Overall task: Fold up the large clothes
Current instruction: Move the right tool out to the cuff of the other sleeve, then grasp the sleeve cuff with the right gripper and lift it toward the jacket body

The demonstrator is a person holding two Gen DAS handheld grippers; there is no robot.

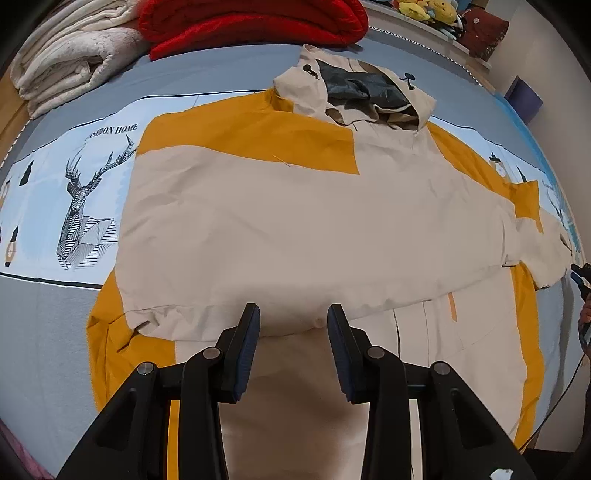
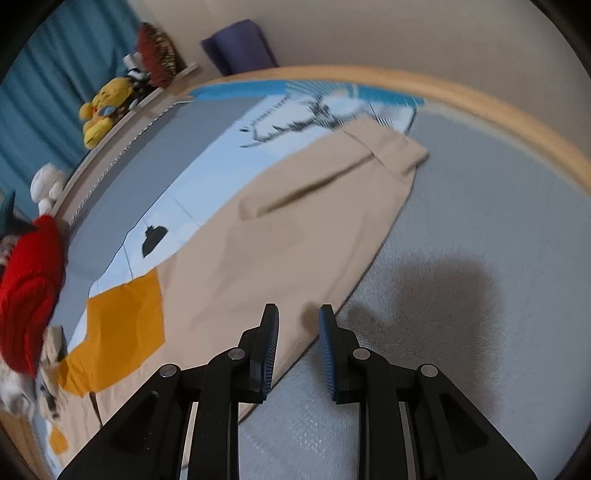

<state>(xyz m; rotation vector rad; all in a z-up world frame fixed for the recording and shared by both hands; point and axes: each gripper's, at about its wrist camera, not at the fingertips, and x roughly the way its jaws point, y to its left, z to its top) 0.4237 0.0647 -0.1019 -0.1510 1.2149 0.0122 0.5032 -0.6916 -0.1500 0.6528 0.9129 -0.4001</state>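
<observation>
Left wrist view. Left gripper nearest the lens, fingers partly open with a clear gap, nothing between them; they hang over the cuff end of a folded-in sleeve. The jacket, beige with mustard panels, lies flat across the bed, hood toward the far edge by the red blanket and the cream blanket at the far left corner. That sleeve crosses the chest, running left to right. The other sleeve trails off toward the right edge of the bed, where the tip of the other tool just shows. A stag print on the bed cover shows left of the jacket.

Right wrist view, blurred. Right gripper nearest, fingers narrowly apart and gripping nothing. They stand over the near long edge of the outstretched sleeve, one finger above cloth, the other above bare cover. Sleeve's long axis runs away from the fingers, cuff at the far end near the wooden bed frame. Plush toys on a ledge at the left.

Judgement: this sleeve is the one still to fold in, and the right hand is the nearer. The cuff lies well ahead of the fingers, up the sleeve's length.
</observation>
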